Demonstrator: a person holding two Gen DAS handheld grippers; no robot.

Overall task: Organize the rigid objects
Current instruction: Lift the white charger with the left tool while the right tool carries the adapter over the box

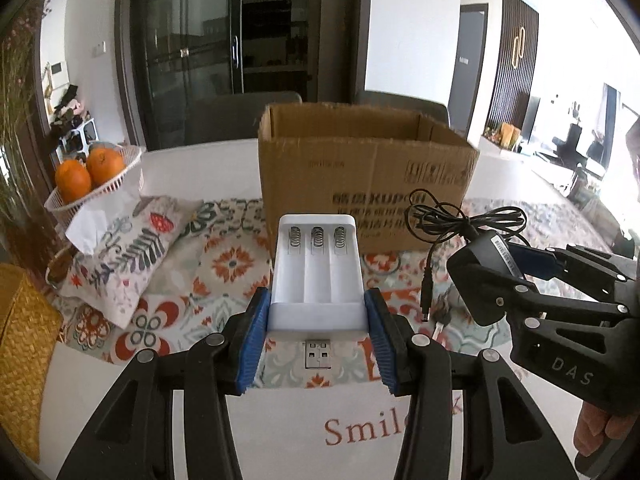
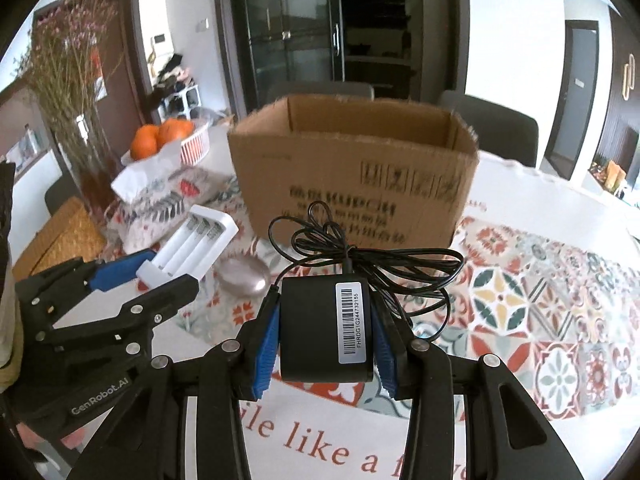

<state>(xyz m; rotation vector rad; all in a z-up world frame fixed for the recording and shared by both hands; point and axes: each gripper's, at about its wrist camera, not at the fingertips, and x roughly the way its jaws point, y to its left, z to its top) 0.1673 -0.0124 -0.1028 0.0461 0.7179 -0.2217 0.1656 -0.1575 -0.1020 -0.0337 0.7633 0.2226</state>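
Patterned cloth [image 2: 540,280] covers the table, where an open cardboard box [image 1: 360,184] is set. A white battery charger [image 1: 318,268] is clamped between the left gripper's [image 1: 318,340] blue pads, lifted before the box. A black power adapter [image 2: 325,328] with bundled cable [image 2: 360,256] is gripped by the right gripper [image 2: 326,340], beside it.

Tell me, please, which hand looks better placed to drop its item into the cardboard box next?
Probably right. Its tool holds the black adapter facing the box squarely. The left tool, gripping the white charger, looks similarly placed, so the edge is slight.
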